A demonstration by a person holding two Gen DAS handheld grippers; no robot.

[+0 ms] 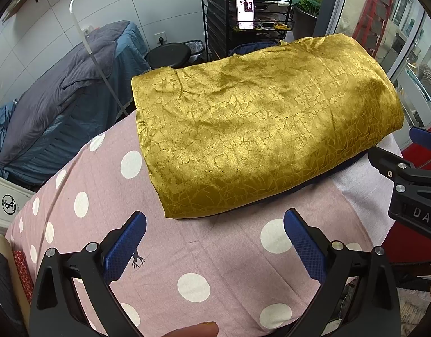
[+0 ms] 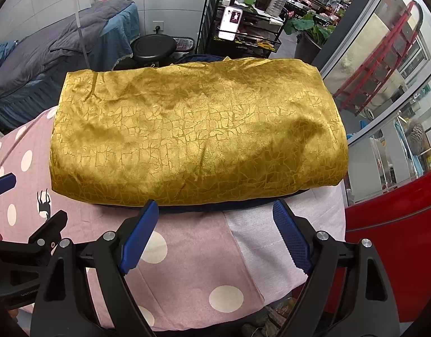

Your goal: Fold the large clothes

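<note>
A golden-yellow garment with a crackle pattern (image 1: 260, 123) lies folded into a thick rectangle on the pink polka-dot table cover (image 1: 187, 252); a dark navy layer shows under its near edge. It also fills the middle of the right wrist view (image 2: 193, 134). My left gripper (image 1: 215, 219) is open and empty, just short of the garment's near left corner. My right gripper (image 2: 215, 207) is open and empty, its fingertips at the garment's near edge. The right gripper shows at the right edge of the left wrist view (image 1: 412, 174).
A bed with grey and blue bedding (image 1: 61, 106) stands at the left. A black stool (image 2: 153, 46) and a black wire cart with bottles and a lit phone (image 2: 243, 22) stand behind the table. A red object (image 2: 392, 224) is at the right.
</note>
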